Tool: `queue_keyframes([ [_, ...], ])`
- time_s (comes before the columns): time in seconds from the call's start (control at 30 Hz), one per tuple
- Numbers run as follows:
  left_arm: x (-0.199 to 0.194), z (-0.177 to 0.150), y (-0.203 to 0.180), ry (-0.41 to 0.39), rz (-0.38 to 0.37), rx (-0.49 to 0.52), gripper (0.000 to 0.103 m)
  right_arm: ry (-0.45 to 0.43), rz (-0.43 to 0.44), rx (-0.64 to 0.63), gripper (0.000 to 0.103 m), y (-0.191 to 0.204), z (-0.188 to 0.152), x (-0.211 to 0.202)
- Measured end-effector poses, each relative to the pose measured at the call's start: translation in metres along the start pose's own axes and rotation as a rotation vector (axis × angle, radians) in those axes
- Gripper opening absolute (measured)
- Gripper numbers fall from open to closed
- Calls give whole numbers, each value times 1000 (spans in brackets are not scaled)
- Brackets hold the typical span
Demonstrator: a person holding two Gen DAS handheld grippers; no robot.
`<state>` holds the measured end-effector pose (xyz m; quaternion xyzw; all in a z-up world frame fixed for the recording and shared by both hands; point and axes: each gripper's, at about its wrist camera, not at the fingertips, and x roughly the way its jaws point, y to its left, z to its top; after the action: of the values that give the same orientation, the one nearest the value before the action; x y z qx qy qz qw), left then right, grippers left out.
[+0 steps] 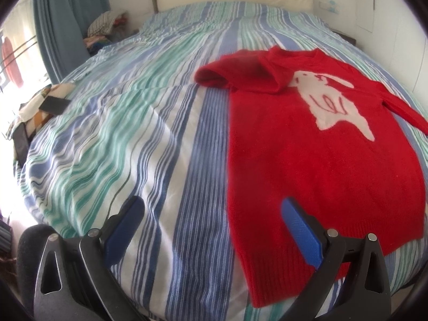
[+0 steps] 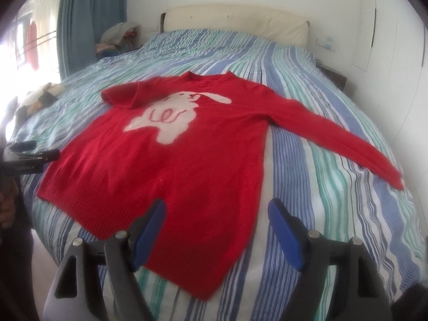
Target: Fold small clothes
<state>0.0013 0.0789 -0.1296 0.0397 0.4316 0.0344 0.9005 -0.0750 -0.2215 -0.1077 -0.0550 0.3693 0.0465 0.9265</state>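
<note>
A red sweater (image 2: 171, 160) with a white rabbit figure (image 2: 171, 117) on its chest lies face up on a bed covered by a blue, green and white striped sheet (image 1: 133, 133). Its neckline points toward the cream headboard (image 2: 235, 21), its ribbed hem toward the near edge of the bed. In the right wrist view one sleeve (image 2: 334, 139) lies stretched out flat to the right across the stripes, while the other sleeve (image 2: 123, 96) is folded in over the shoulder, its end touching the rabbit figure. The left gripper (image 1: 214, 214) hangs above the near edge of the bed with its jaws wide apart and nothing between them; one blue pad (image 1: 302, 232) is over the sweater's hem corner, the other over bare sheet. The right gripper (image 2: 216, 222) hangs over the hem with its jaws likewise spread and empty, clear of the fabric. A blue curtain (image 2: 88, 21) hangs at the left by a bright window, a pile of clothes (image 2: 117, 37) sits beside the headboard, and a patterned cloth (image 1: 40, 104) lies at the bed's left edge.
</note>
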Motion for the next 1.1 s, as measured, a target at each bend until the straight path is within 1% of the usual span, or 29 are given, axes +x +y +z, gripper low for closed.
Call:
queue_keyframes([
  [0.13,6,0,-1,38,-22,-1,102,-4,-10,11,78,0,1,-1],
  [0.27,-4,3,5,31,-66,-39,102,-8,-4,-17,78,5,0,-2],
  [0.33,-9,7,5,25,-102,-33,102,-4,3,-27,78,8,-2,-1],
  [0.4,-10,20,-2,21,-143,20,102,2,18,-23,78,8,-2,0],
  [0.5,-13,61,-23,-32,-175,163,102,5,41,0,78,4,0,2],
  [0.53,-12,79,-32,-43,-200,210,102,7,48,10,78,3,0,3],
  [0.6,-4,112,-53,-44,-280,300,102,11,60,30,78,0,0,5],
  [0.67,19,144,-71,-11,-336,345,102,10,65,45,78,-2,1,4],
  [0.7,37,158,-77,24,-334,344,102,5,64,52,78,-3,2,3],
  [0.77,78,180,-84,115,-317,293,101,-5,61,61,78,-6,3,1],
  [0.83,115,194,-83,203,-342,203,98,-15,58,69,78,-8,4,-2],
  [0.87,129,197,-82,236,-355,159,87,-18,58,74,78,-9,4,-3],
  [0.9,141,199,-80,270,-376,119,52,-18,58,77,78,-10,4,-4],
  [0.93,152,200,-77,306,-403,74,20,-16,56,78,78,-11,4,-4],
  [0.97,158,201,-73,333,-429,23,7,-14,53,78,78,-12,4,-4],
  [1.0,155,203,-64,301,-425,-30,4,-11,52,80,78,-12,4,-4],
  [1.03,145,207,-50,247,-414,-84,4,-9,52,84,78,-13,4,-3],
  [1.1,122,218,-5,163,-443,-248,4,-7,52,92,78,-15,3,-3],
])
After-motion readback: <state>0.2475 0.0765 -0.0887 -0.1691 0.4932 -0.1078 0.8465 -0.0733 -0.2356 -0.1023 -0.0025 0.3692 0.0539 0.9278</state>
